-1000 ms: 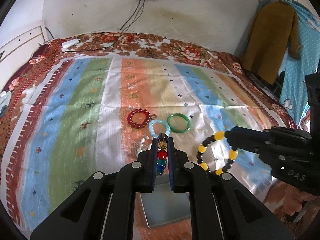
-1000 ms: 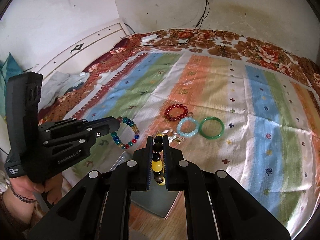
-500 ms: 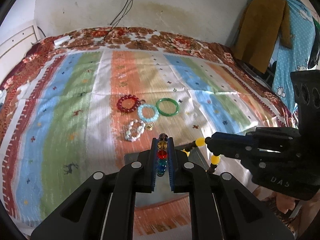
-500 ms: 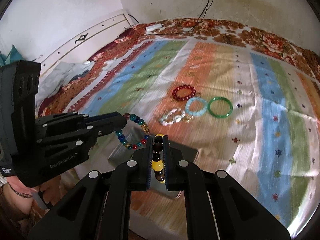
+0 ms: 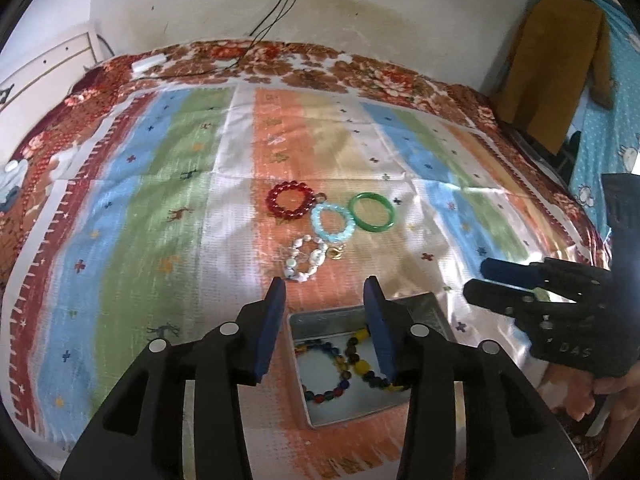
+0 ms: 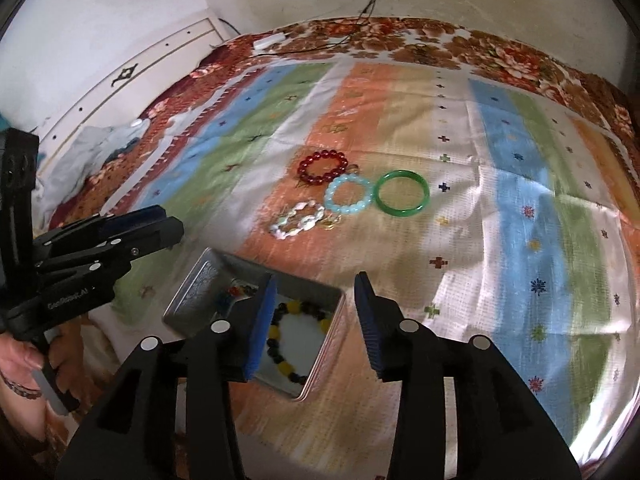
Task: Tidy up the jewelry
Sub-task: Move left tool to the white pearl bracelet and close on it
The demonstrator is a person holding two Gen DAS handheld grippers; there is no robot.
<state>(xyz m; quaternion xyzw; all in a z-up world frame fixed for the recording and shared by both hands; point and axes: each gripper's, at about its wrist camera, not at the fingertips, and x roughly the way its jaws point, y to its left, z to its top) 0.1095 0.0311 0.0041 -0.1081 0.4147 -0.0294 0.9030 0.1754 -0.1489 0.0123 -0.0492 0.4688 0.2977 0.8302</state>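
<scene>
Both tools were spread wide and carried nothing. The left tool (image 5: 325, 294) hovered over the near edge of the bed, with the metal tin (image 5: 424, 312) directly beneath and just beyond it; the right tool (image 6: 316, 292) hung above the same tin from the other side. Inside the tin lay two bead bracelets, a multicoloured one (image 5: 324, 372) on the left and a black-and-yellow one (image 6: 296, 340) on the right, touching or overlapping where they met.

Farther out on the striped bedspread (image 5: 160, 200) four pieces waited close together: a white pearl-like bracelet (image 5: 305, 258) nearest, then a pale blue bead bracelet (image 5: 333, 224), a red bead bracelet (image 5: 291, 200) to its far left, and a green bangle (image 5: 372, 213) to its right.

The beaded ones looked light and floppy, probably strung on elastic, so pinching across one side of the loop should lift them, though smooth beads might roll between the pads. The bangle appeared rigid, glossy and likely brittle; it would want a firm squeeze across its band and a gentle set-down.
</scene>
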